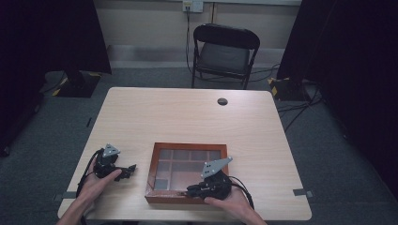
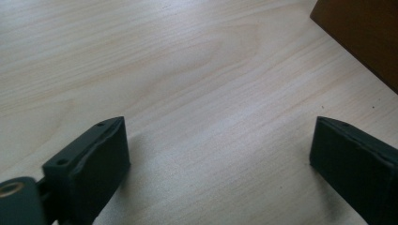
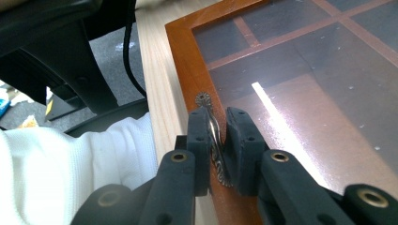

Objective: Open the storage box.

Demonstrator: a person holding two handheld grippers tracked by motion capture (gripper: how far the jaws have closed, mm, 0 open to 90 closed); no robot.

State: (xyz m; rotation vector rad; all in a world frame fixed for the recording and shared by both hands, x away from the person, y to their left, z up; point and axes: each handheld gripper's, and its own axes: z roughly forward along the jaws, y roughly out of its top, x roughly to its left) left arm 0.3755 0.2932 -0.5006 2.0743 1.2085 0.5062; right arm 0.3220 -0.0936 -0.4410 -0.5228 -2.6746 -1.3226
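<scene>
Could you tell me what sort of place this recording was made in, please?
Probably a lab or studio set up for recording, not a home. A plain wooden table stands on grey carpet between dark curtains, with a folding chair against a bare wall and cables trailing over the floor.

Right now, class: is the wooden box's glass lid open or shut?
Shut. The lid lies flat on the box; the right gripper grips its metal handle.

The right gripper (image 3: 218, 140) hides the middle of the box's metal handle (image 3: 203, 99); the box (image 2: 371, 37) is cut off in the left gripper view.
</scene>
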